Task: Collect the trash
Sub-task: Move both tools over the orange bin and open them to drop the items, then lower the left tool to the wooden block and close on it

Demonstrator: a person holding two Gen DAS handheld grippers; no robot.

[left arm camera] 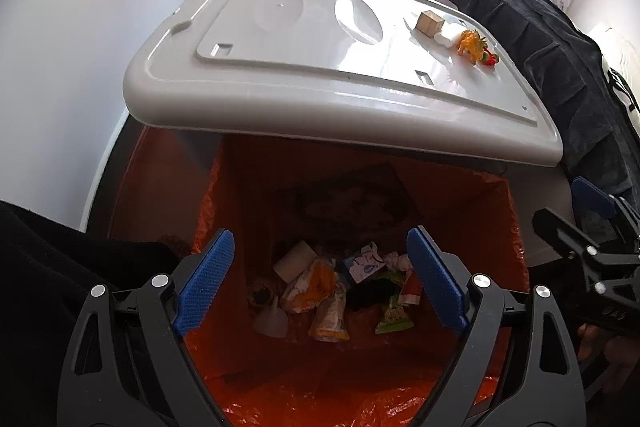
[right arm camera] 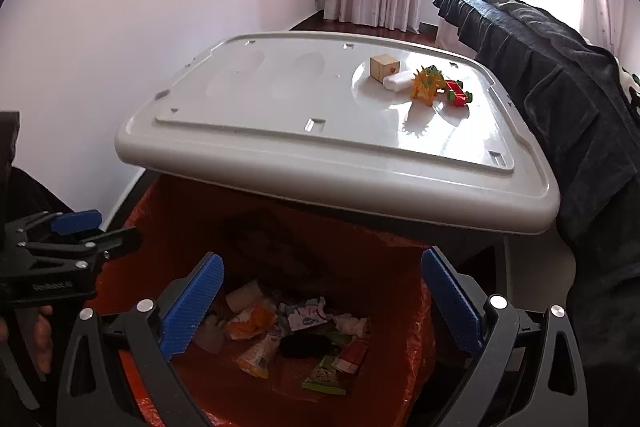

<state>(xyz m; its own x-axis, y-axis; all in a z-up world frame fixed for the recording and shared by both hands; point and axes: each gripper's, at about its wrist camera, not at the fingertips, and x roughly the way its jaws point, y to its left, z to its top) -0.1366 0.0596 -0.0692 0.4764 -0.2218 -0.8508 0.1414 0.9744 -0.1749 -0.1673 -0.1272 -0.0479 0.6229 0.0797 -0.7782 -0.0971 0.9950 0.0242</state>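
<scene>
An orange bin bag lines a bin below me. At its bottom lies a trash pile: a blue-and-white carton, a green wrapper, a black item and orange-and-white packets. My left gripper hangs open over the bin mouth with nothing between its blue pads. My right gripper stands open beside it, also holding nothing. Each shows at the edge of the other's view: the right gripper, the left gripper.
A grey plastic tabletop overhangs the far side of the bin. On it sit a wooden cube, a white roll, an orange toy dinosaur and a red toy. A dark blanket drapes at the right; a white wall stands left.
</scene>
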